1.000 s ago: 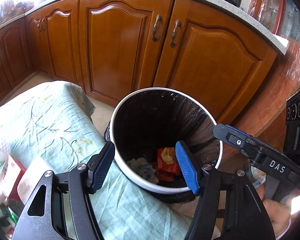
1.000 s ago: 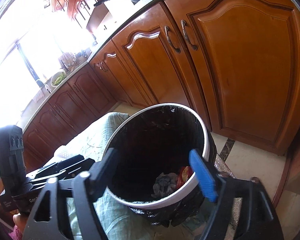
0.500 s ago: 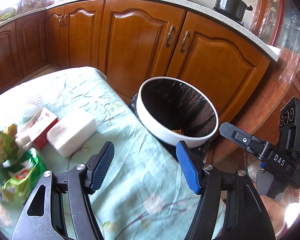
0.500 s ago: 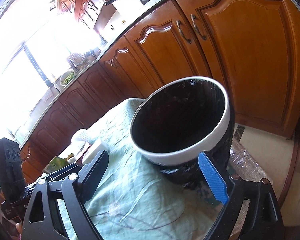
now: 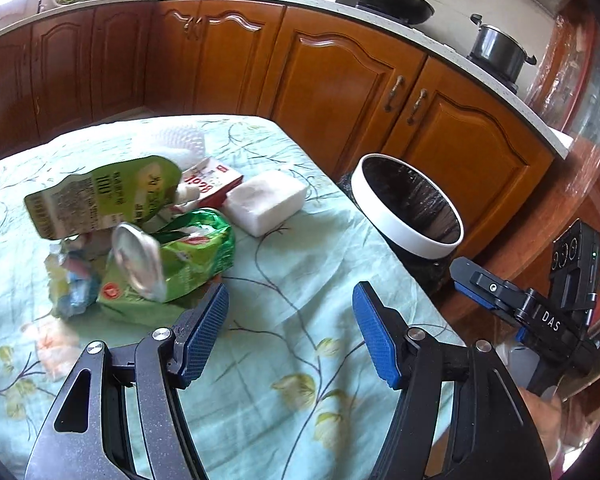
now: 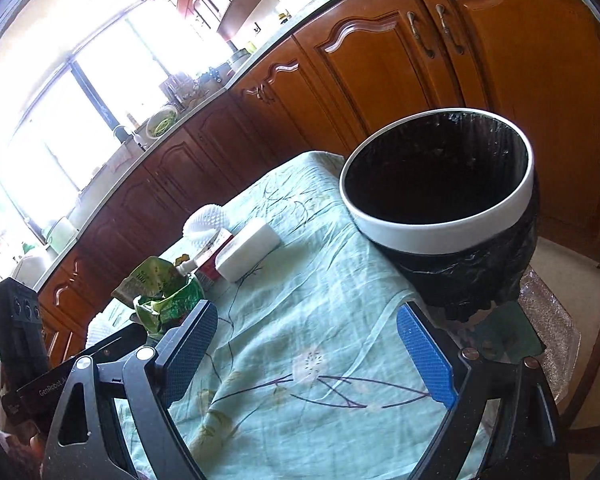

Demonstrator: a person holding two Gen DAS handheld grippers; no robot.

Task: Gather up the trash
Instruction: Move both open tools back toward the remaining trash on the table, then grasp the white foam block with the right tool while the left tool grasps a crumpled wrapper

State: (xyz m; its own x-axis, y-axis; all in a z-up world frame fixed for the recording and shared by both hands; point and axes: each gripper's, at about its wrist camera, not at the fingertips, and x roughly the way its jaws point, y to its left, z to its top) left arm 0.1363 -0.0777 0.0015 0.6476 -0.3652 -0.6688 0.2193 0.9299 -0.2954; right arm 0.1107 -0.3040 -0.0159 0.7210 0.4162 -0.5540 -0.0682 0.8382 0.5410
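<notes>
Table (image 5: 300,264) under a mint floral cloth, wooden cabinets (image 5: 340,80) behind it. Trash bin (image 5: 410,208), white rim and black liner, stands just off the table's far right corner. Trash is piled near the table's left edge: green pouch (image 5: 100,196) on top, crumpled green bag (image 5: 192,256) below it with a silvery lid (image 5: 138,258) against it. White block (image 5: 266,202) and red-white box (image 5: 212,182) sit just beyond the pile, towards the far edge. Left gripper (image 5: 290,336): jaws apart, nothing between them, over bare cloth near the pile. Right gripper (image 6: 306,354): jaws wide, empty, over cloth near the bin.
</notes>
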